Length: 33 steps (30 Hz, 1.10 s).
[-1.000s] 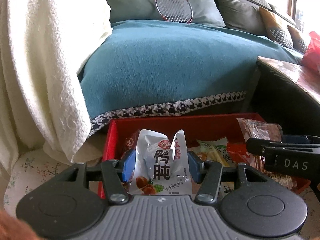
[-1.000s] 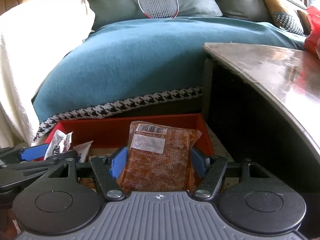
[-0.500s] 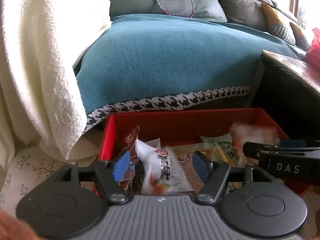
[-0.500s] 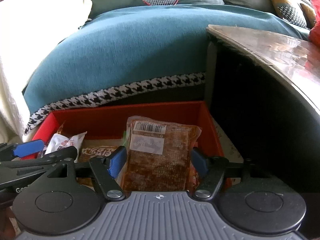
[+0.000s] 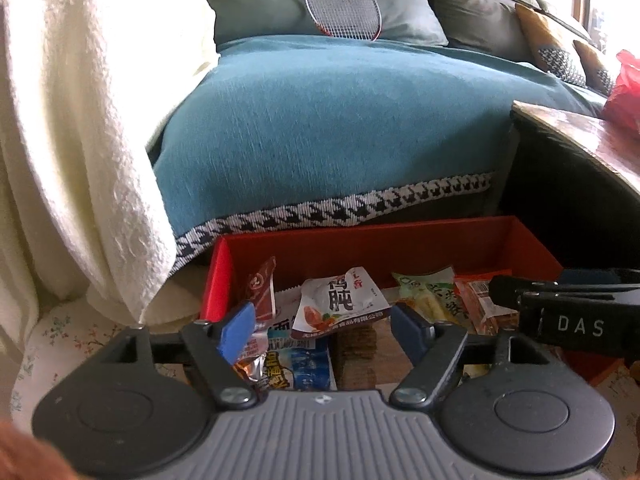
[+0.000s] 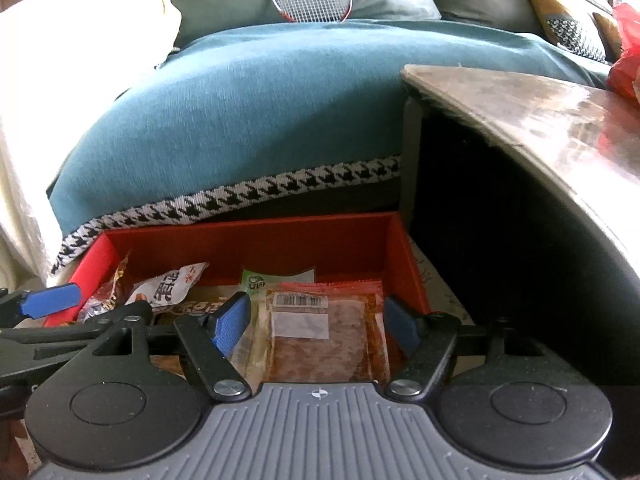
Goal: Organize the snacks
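Your L gripper (image 5: 324, 326) jaws opening, white packet (image 5: 340, 304) loose in red box (image 5: 360, 240); R gripper (image 6: 316, 322) opening, brown packet (image 6: 320, 340) lying free between.

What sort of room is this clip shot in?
Most likely a home living room: a sofa under a teal throw with cushions, a badminton racket leaning on it, and a low table beside a red box of snacks on the floor.

Black scissor-linked arms, blue-padded fingers (image 5: 237, 329), ribbed grey housing, silver screws, white "DAS" lettering.
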Each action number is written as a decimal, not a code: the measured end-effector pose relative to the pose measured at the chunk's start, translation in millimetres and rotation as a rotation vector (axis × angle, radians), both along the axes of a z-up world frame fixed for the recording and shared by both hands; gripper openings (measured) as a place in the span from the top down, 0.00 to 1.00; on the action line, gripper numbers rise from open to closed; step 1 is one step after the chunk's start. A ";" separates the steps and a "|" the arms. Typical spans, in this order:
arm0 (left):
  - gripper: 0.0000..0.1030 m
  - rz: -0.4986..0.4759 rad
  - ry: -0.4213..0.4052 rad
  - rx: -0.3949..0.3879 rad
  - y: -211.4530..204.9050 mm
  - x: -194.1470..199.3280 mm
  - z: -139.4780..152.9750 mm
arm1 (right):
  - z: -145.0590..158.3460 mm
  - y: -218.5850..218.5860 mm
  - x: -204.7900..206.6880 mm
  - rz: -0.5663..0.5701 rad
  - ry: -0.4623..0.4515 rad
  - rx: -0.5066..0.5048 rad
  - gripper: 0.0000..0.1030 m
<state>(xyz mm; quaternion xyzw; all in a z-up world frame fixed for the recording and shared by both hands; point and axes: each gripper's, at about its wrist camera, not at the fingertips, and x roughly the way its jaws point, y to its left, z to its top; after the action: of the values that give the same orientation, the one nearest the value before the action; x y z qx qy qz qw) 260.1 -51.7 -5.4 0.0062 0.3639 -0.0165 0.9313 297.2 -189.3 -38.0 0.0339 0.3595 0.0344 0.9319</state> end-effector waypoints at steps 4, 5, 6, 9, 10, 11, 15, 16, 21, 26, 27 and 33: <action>0.30 0.000 -0.012 0.008 -0.4 -7.2 9.3 | 8.1 -1.9 -9.1 -0.007 -0.016 0.006 0.21; 0.29 0.004 -0.015 0.006 0.5 -9.2 11.5 | 9.8 -2.7 -11.6 -0.008 -0.020 0.009 0.21; 0.28 0.006 -0.018 0.001 1.5 -11.5 14.0 | 12.1 -3.6 -14.6 -0.007 -0.020 0.013 0.21; 0.27 0.013 -0.026 -0.007 4.2 -18.0 21.2 | 17.6 -7.0 -21.5 -0.017 -0.027 0.023 0.20; 0.27 0.016 -0.028 -0.006 4.7 -19.9 22.7 | 19.0 -8.2 -24.4 -0.019 -0.028 0.027 0.19; 0.26 0.018 -0.030 -0.003 5.2 -22.2 24.3 | 20.0 -9.5 -27.4 -0.023 -0.028 0.031 0.19; 0.26 0.027 -0.027 -0.009 7.7 -31.9 29.6 | 22.1 -11.5 -41.1 -0.027 -0.022 0.046 0.19; 0.26 0.029 -0.025 -0.010 8.0 -34.3 30.7 | 22.2 -10.9 -43.9 -0.027 -0.022 0.046 0.19; 0.25 0.029 -0.019 -0.009 7.1 -52.7 33.9 | 22.2 -10.0 -59.5 -0.037 -0.013 0.058 0.18; 0.25 0.008 -0.012 0.012 3.4 -70.0 34.9 | 21.7 -9.8 -75.6 -0.039 -0.001 0.063 0.18; 0.25 0.005 -0.010 0.012 3.3 -73.1 34.9 | 21.8 -10.1 -78.8 -0.038 0.000 0.066 0.18; 0.25 0.007 -0.003 0.008 3.5 -88.9 35.4 | 24.5 -9.3 -97.2 -0.040 -0.002 0.081 0.16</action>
<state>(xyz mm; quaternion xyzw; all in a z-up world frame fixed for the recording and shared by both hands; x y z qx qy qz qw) 171.2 -48.2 30.0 0.0087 0.3628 -0.0119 0.9317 200.0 -198.5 -13.6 0.0788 0.3561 0.0302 0.9306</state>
